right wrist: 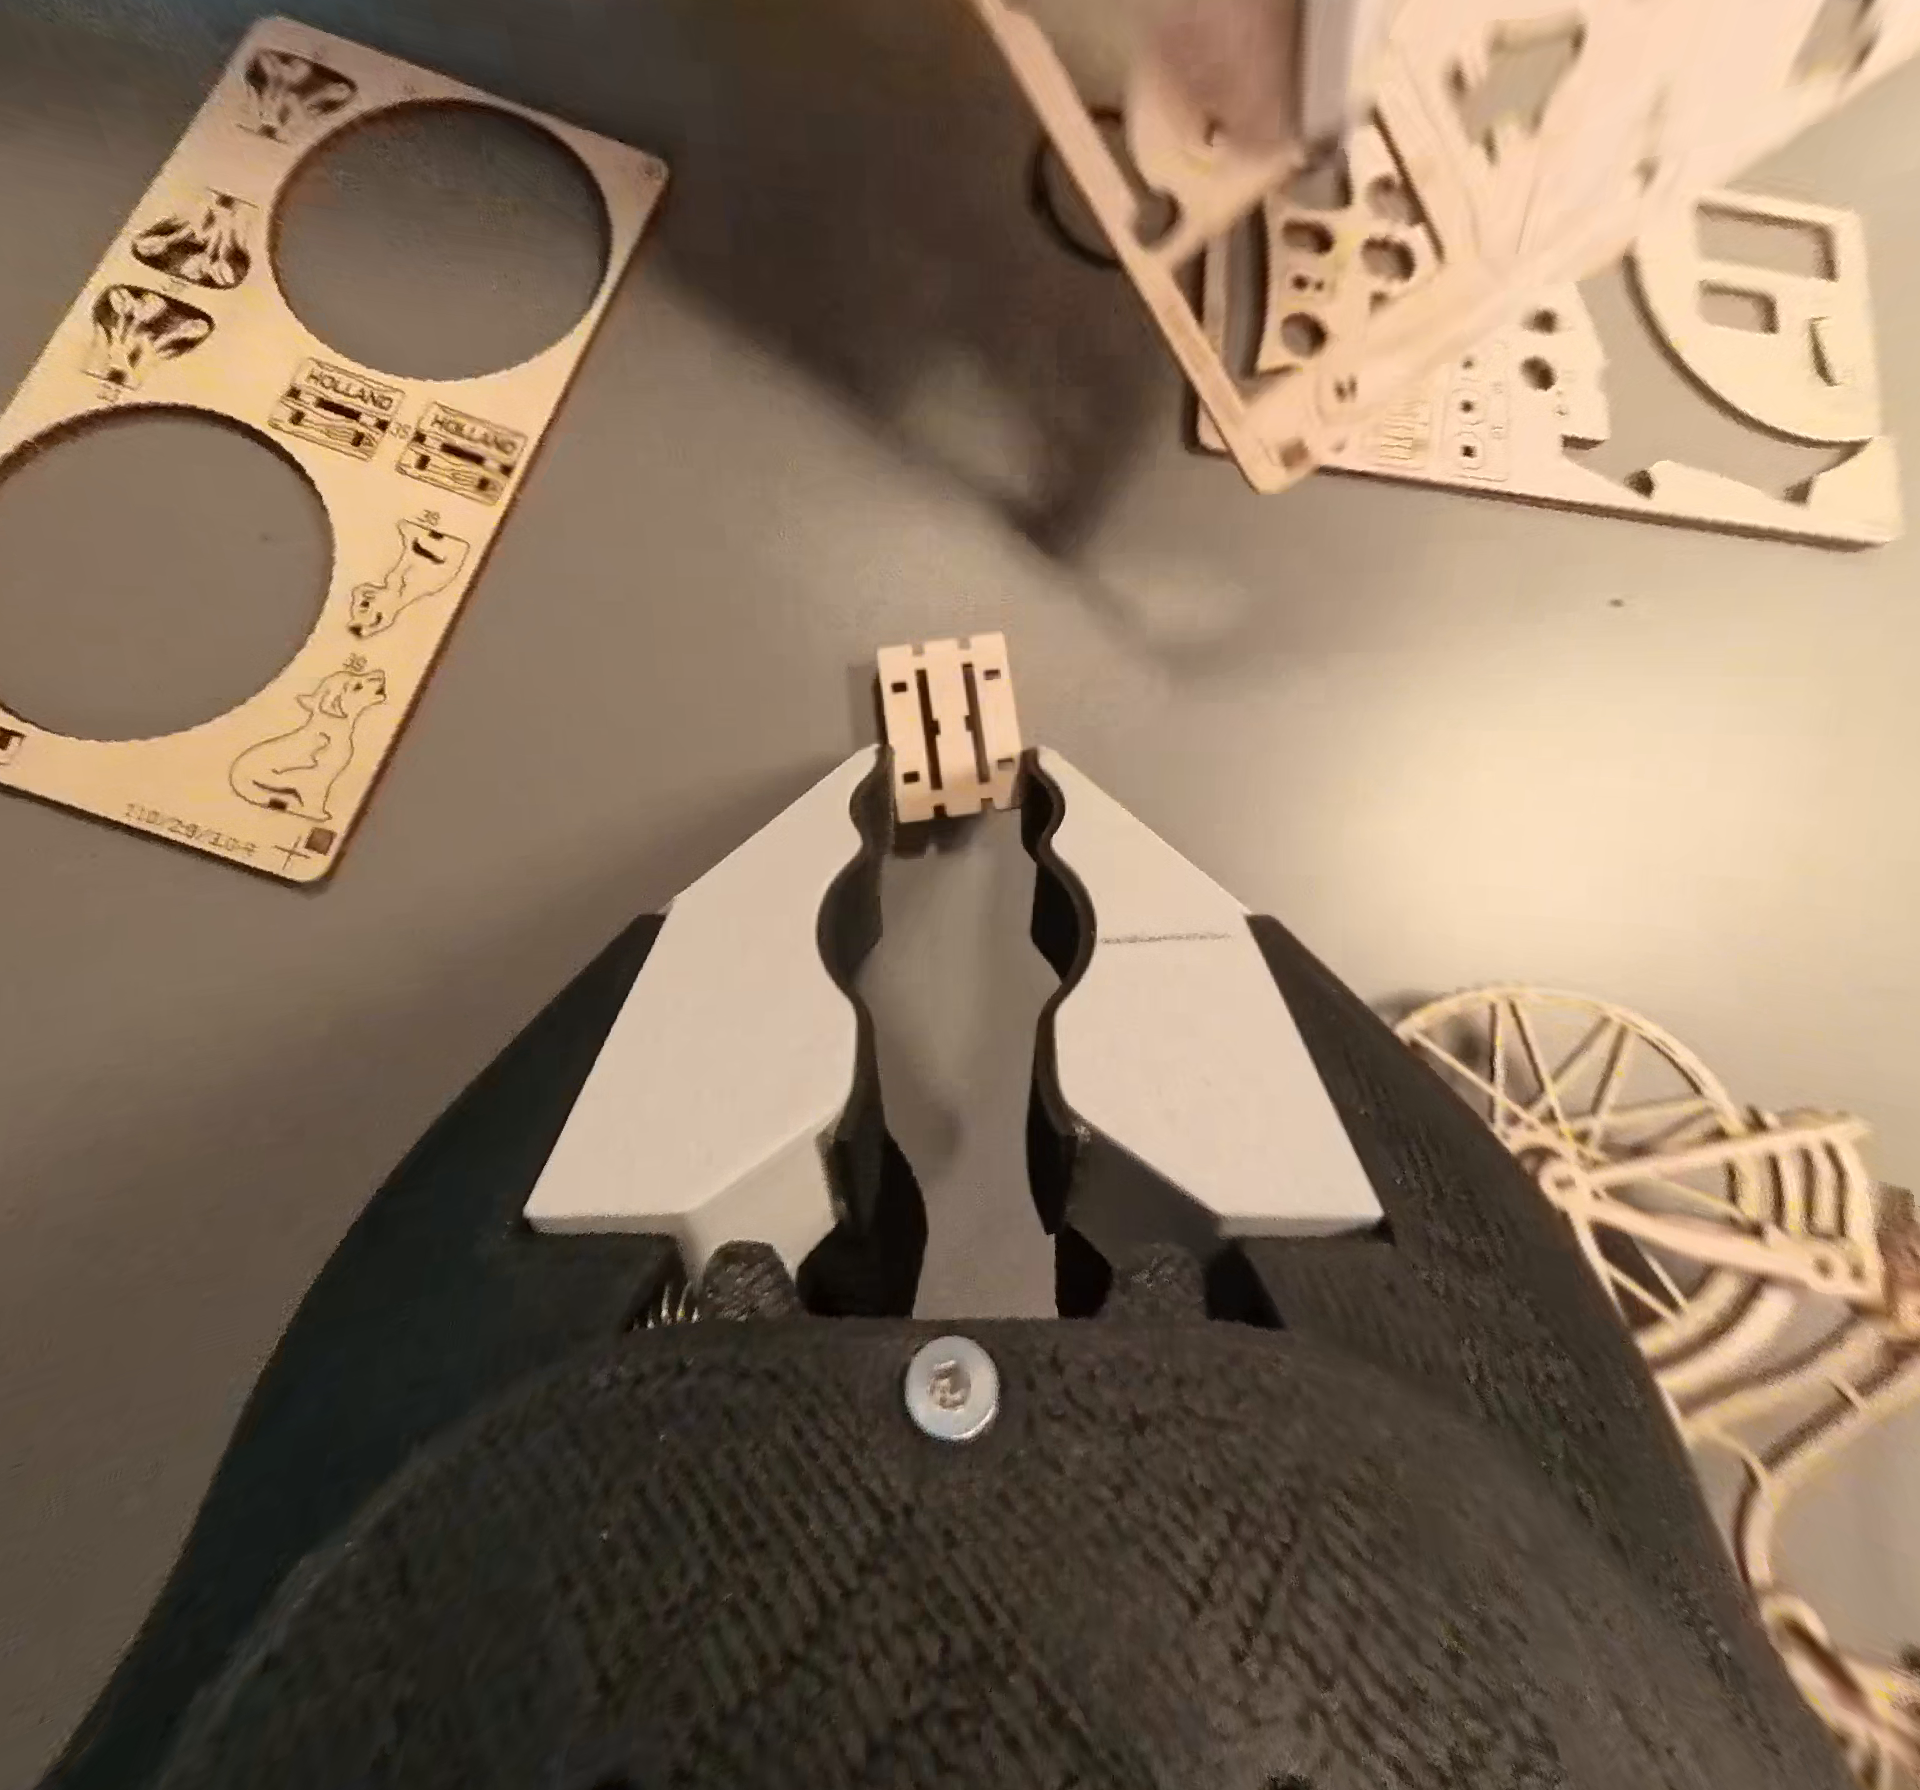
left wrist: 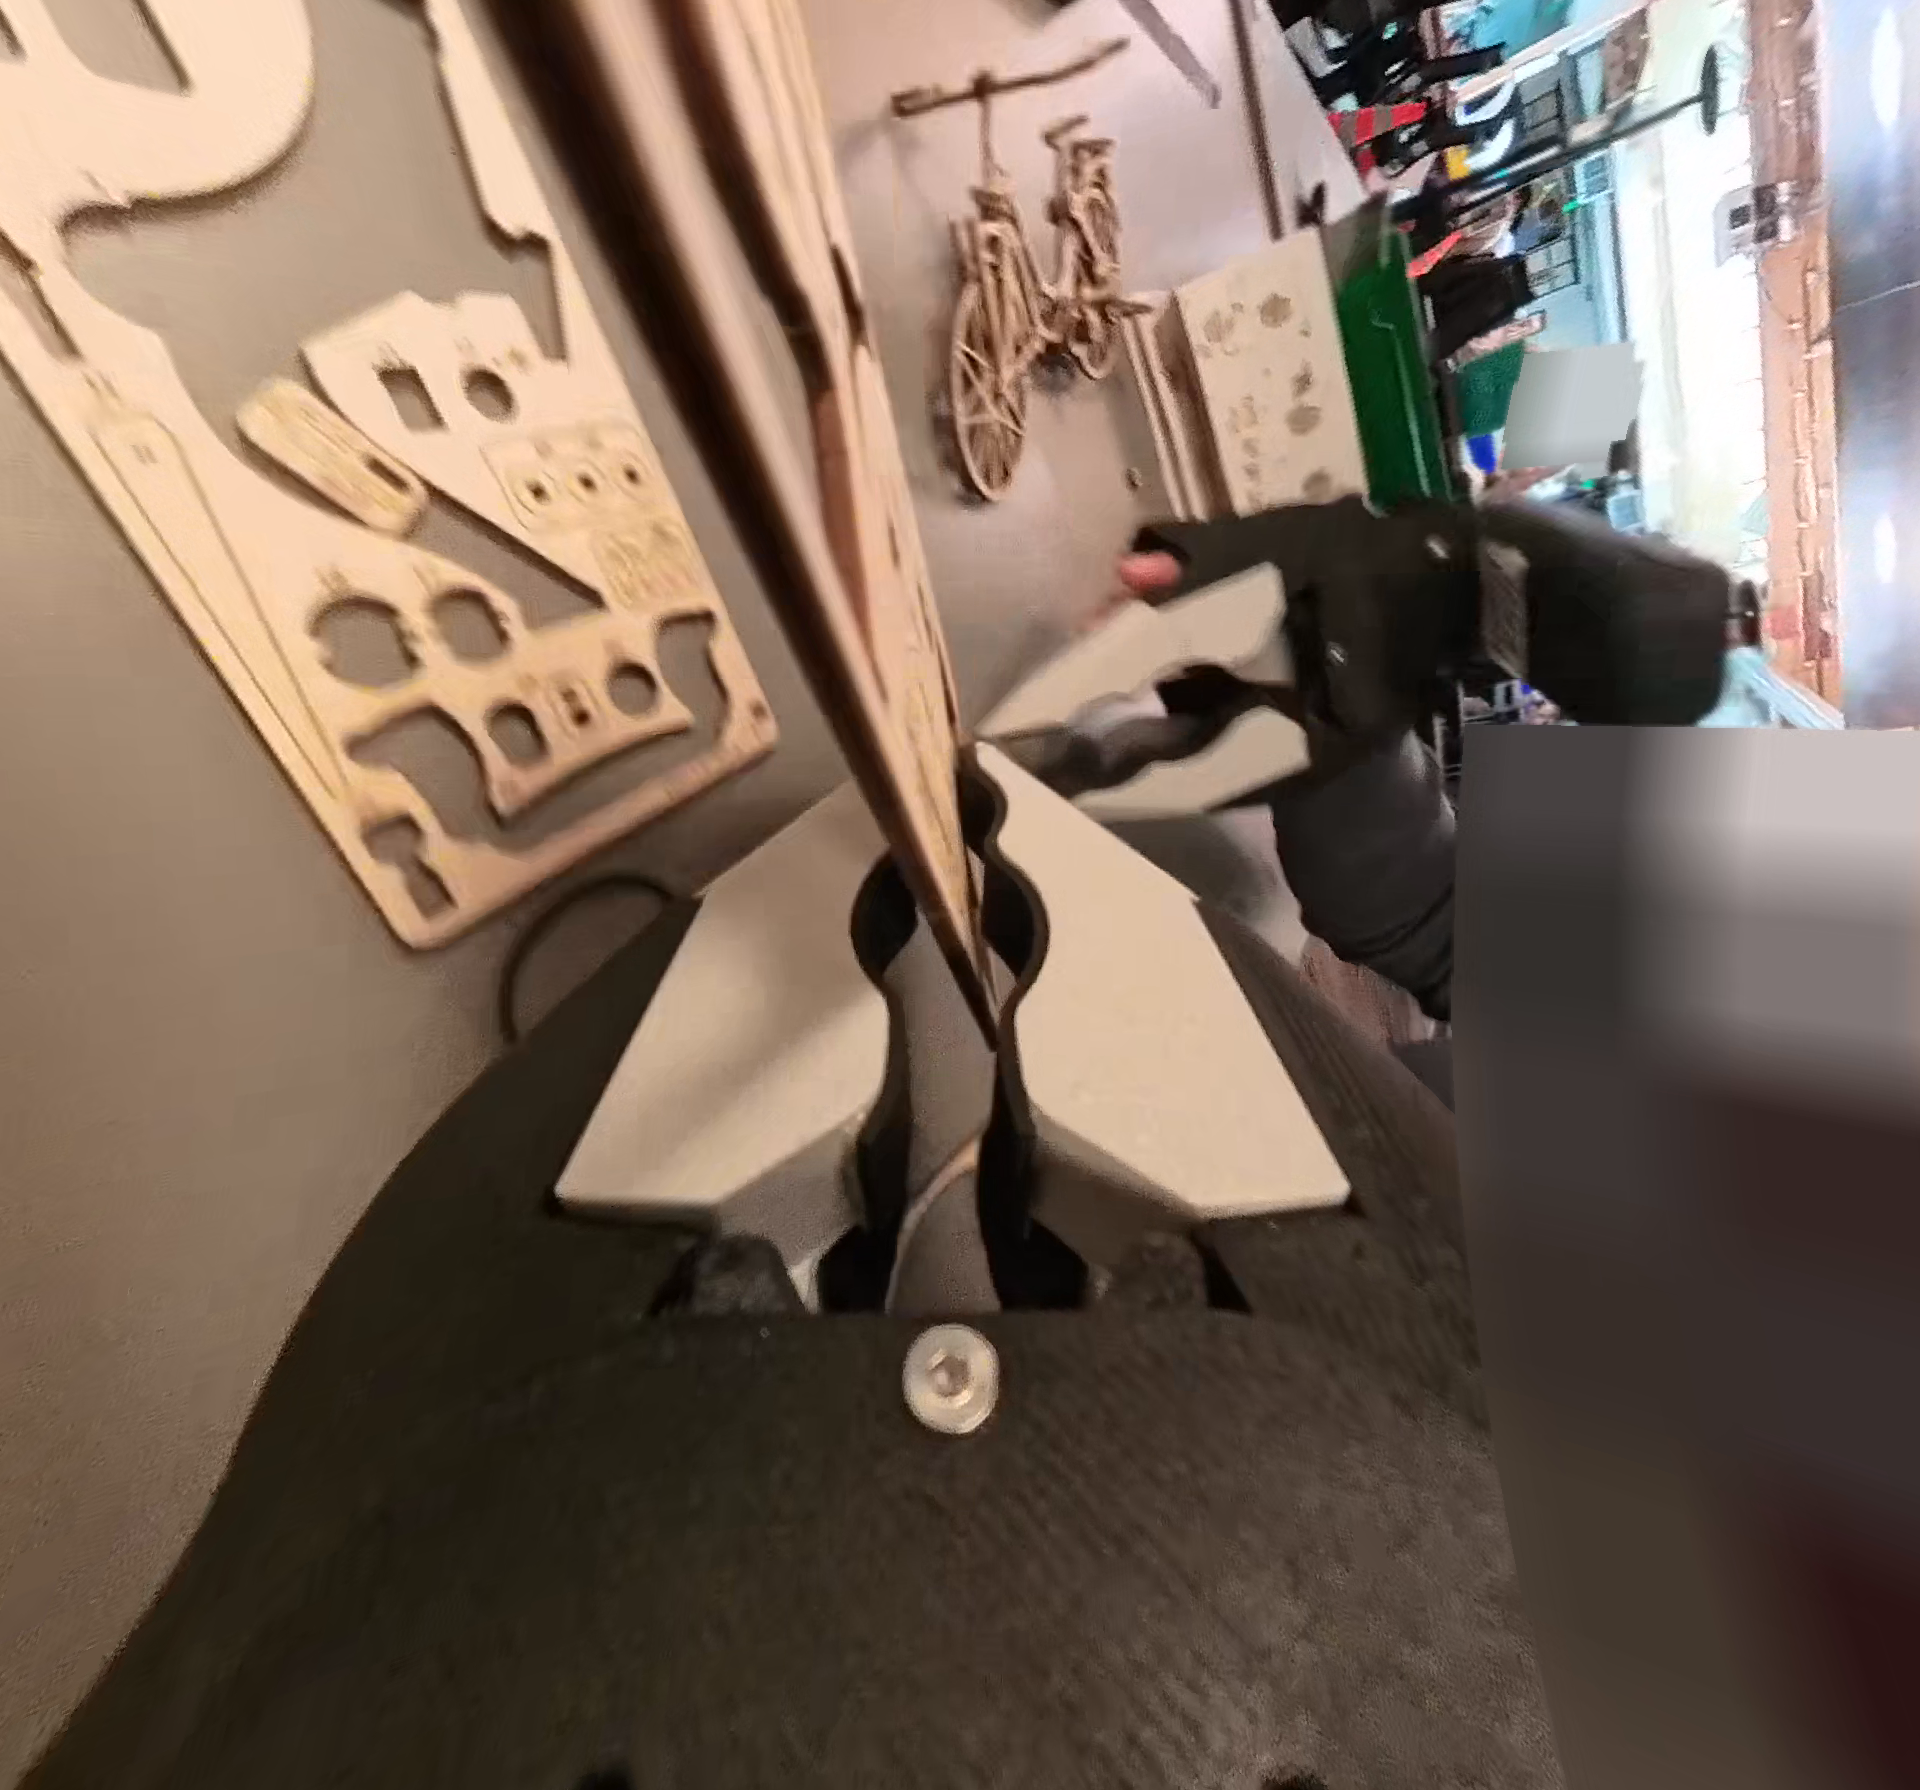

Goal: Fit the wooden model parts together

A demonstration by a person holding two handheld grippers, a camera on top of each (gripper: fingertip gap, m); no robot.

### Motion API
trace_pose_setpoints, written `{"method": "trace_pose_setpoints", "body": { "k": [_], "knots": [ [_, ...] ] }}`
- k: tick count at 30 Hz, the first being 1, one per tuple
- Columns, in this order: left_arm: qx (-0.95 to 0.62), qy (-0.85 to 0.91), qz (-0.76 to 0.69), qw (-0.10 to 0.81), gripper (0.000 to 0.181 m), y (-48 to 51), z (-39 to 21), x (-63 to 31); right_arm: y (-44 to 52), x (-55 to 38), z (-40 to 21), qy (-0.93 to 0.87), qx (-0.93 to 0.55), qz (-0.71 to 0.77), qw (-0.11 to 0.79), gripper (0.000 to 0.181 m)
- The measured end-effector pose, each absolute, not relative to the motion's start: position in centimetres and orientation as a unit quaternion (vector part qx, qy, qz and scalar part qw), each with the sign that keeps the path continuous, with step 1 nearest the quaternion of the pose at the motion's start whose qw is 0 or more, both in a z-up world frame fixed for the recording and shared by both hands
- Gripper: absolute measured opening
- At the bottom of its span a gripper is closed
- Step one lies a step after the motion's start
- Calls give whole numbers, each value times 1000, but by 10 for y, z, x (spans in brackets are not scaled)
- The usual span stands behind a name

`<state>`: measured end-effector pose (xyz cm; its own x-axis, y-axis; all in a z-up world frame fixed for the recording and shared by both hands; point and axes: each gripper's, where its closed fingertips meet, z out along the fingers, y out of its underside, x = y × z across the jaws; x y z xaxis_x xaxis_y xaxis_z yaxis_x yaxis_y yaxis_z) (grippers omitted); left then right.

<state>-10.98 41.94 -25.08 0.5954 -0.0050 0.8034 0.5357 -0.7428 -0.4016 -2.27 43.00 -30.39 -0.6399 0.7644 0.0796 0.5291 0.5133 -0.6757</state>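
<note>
My left gripper [left wrist: 935, 805] is shut on a thin wooden parts sheet [left wrist: 748, 286], seen edge-on and rising from the jaws to the top of the left wrist view. The same sheet shows blurred and lifted at the upper right of the right wrist view [right wrist: 1174, 213]. My right gripper [right wrist: 956, 764] is shut on a small slatted wooden crate [right wrist: 948, 743], pinched at the fingertips a little above the grey table. The right gripper also shows in the left wrist view [left wrist: 1101, 732], to the right of the held sheet; the crate is hidden there.
A punched-out wooden sheet [left wrist: 416, 545] lies on the grey table [left wrist: 156, 805]; it also shows under the lifted sheet [right wrist: 1714, 410]. Another sheet with two round holes [right wrist: 312, 431] lies at left. A built wooden bicycle [left wrist: 1029, 306] [right wrist: 1558, 1169] and a patterned box [left wrist: 1268, 390] stand nearby. Tip to tip, the grippers are about 11 cm apart. From my right tips it is roughly 12 cm to the built wooden bicycle [right wrist: 1558, 1169]; from my left, 20 cm.
</note>
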Motion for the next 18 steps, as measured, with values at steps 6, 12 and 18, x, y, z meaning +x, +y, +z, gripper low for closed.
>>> {"method": "trace_pose_setpoints", "body": {
  "k": [6, 12, 18],
  "knots": [
    [-855, -217, -340, 326, 67, 453, -270, -129, 446, -2, -271, -804, -345, 306, 375, 23],
    [-820, -230, -148, 502, 91, 434, -236, -122, 450, 11, -258, -774, -289, 282, 488, 23],
    [-785, -89, -263, 553, 52, 425, -218, -19, 437, 15, -256, -774, -225, 258, 533, 23]
  ]
}}
